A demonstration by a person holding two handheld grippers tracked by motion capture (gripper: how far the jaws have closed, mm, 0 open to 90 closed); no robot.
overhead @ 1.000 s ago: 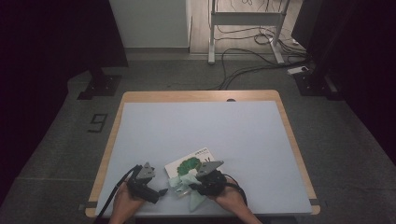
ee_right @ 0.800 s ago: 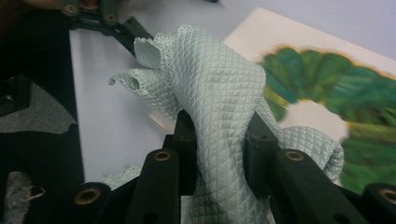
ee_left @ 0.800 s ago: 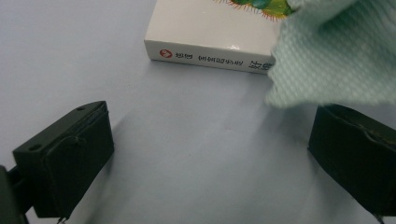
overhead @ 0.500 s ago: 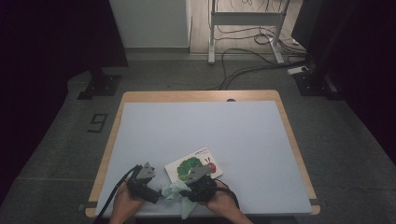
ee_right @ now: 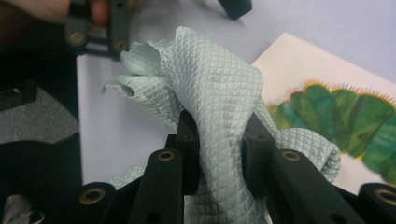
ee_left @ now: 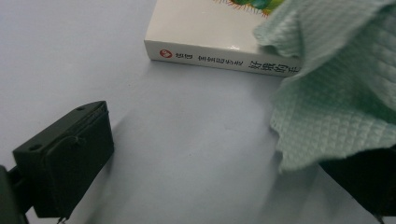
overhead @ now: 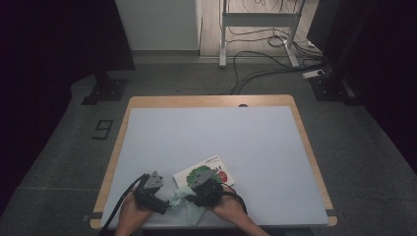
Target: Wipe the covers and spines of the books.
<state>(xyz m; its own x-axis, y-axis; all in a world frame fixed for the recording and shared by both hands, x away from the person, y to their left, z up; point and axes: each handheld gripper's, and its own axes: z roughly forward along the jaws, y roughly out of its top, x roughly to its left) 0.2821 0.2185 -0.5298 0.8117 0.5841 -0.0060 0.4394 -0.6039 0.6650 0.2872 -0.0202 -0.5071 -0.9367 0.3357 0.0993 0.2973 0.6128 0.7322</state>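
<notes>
waffle-textured mint cloth (ee_right: 219, 102) in right gripper (ee_right: 219, 140)

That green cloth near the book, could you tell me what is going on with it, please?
A person at the table works with a gripper in each hand. The right gripper is shut on the pale green cloth, which bunches up between its jaws, close to the picture book lying flat near the table's front edge. The left gripper stands open just beside it, with a corner of the cloth hanging by one of its jaws, not gripped.
</notes>
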